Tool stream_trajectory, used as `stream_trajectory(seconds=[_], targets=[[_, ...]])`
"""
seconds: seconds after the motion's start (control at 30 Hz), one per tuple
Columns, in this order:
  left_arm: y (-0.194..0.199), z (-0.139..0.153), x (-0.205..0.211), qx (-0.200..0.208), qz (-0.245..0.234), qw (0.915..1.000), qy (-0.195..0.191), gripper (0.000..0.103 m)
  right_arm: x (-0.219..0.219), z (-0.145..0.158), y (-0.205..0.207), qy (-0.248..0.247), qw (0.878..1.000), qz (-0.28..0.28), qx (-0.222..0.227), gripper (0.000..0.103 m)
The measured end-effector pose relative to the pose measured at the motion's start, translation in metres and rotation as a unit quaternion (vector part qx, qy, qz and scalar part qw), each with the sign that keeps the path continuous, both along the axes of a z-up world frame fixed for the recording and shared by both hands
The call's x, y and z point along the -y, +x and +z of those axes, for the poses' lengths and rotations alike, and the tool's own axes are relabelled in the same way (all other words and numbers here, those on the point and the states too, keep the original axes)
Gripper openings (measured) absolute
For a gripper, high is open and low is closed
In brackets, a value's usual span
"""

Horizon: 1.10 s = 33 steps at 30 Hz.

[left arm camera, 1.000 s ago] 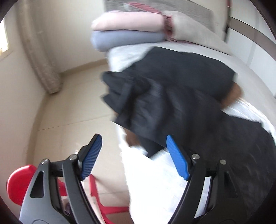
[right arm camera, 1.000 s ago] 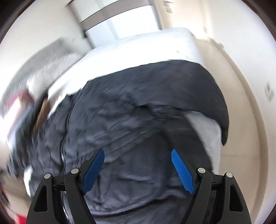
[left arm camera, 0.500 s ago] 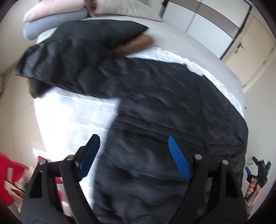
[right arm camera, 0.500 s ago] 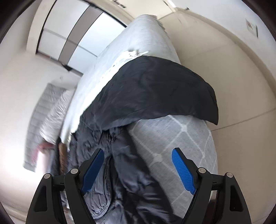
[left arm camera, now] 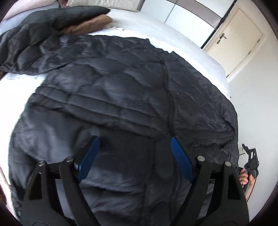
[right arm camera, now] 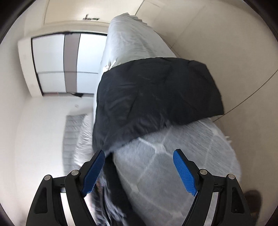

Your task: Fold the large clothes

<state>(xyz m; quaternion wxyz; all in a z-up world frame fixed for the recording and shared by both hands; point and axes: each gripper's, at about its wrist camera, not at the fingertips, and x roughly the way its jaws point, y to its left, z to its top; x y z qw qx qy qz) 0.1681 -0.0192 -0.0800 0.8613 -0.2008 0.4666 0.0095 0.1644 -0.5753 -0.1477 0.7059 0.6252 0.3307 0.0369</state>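
Bed: wide mattress under a white quilted cover (left arm camera: 173, 33); it carries the garment; from the right wrist view its end (right arm camera: 182, 165) shows a stitched diamond pattern
Garment: large black quilted padded jacket (left arm camera: 121, 90) spread across the bed, zip running down its middle; one sleeve (right arm camera: 156, 90) hangs over the bed's edge toward the floor
Trim: brown fur strip (left arm camera: 90, 26) on the jacket's far end, lying on the bed
Pillows: pale pillow (left arm camera: 104, 4) at the head of the bed, beyond the jacket
Room: cream door with a handle (left arm camera: 238, 38) past the bed's far corner; white wardrobe with a grey panel (right arm camera: 57, 64) on the wall
Left tongs (left arm camera: 133, 160): spread wide above the jacket's near hem; nothing pinched between the blue pads
Right tongs (right arm camera: 139, 171): spread wide, empty; the bed's end and the jacket's edge lie beyond them; a hand (left arm camera: 244, 178) grips their handle at the frame edge
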Motion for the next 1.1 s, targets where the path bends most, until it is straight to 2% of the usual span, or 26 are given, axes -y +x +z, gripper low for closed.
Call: stream_trajectory(seconds=[0.17, 0.27, 0.37, 0.5, 0.63, 0.77, 0.8, 0.87, 0.9, 0.93, 0.97, 1.1], targets=[[0.008, -0.004, 0.026, 0.009, -0.016, 0.9988, 0.044, 0.084, 0.019, -0.029, 0.022, 0.040, 0.999, -0.017, 0.000, 0.082], [0.012, -0.005, 0.034, 0.008, -0.031, 0.9985, 0.044, 0.084, 0.042, -0.047, 0.029, 0.061, 0.997, -0.047, -0.010, 0.082], [0.013, -0.007, 0.037, 0.011, -0.041, 0.9981, 0.044, 0.084, 0.062, -0.064, 0.027, 0.119, 0.989, -0.086, 0.002, 0.081], [0.014, -0.007, 0.036, 0.015, -0.047, 0.9978, 0.044, 0.084, 0.070, -0.075, 0.028, 0.155, 0.982, -0.104, 0.013, 0.072], [0.015, -0.008, 0.030, 0.012, -0.042, 0.9985, 0.033, 0.084, 0.056, -0.075, 0.042, 0.164, 0.984, -0.075, 0.010, 0.070], [0.014, -0.006, 0.024, 0.010, -0.037, 0.9991, 0.018, 0.084, 0.040, -0.067, 0.059, 0.138, 0.989, -0.055, 0.000, 0.070], [0.013, -0.006, 0.023, 0.010, -0.037, 0.9991, 0.016, 0.084, 0.040, -0.062, 0.061, 0.121, 0.991, -0.060, 0.000, 0.068], [0.012, -0.004, 0.021, 0.011, -0.036, 0.9992, 0.013, 0.084, 0.041, -0.054, 0.060, 0.103, 0.992, -0.073, 0.012, 0.037], [0.010, -0.003, 0.019, 0.011, -0.036, 0.9992, 0.012, 0.084, 0.042, -0.051, 0.059, 0.099, 0.992, -0.081, 0.017, 0.030], [0.010, -0.003, 0.018, 0.012, -0.035, 0.9992, 0.012, 0.084, 0.043, -0.046, 0.059, 0.096, 0.991, -0.088, 0.028, 0.015], [0.010, -0.002, 0.017, 0.012, -0.034, 0.9993, 0.011, 0.084, 0.044, -0.041, 0.058, 0.092, 0.991, -0.091, 0.036, 0.010], [0.008, 0.000, 0.008, 0.014, -0.027, 0.9995, 0.006, 0.084, 0.046, 0.002, 0.053, 0.020, 0.993, -0.100, 0.054, 0.007]])
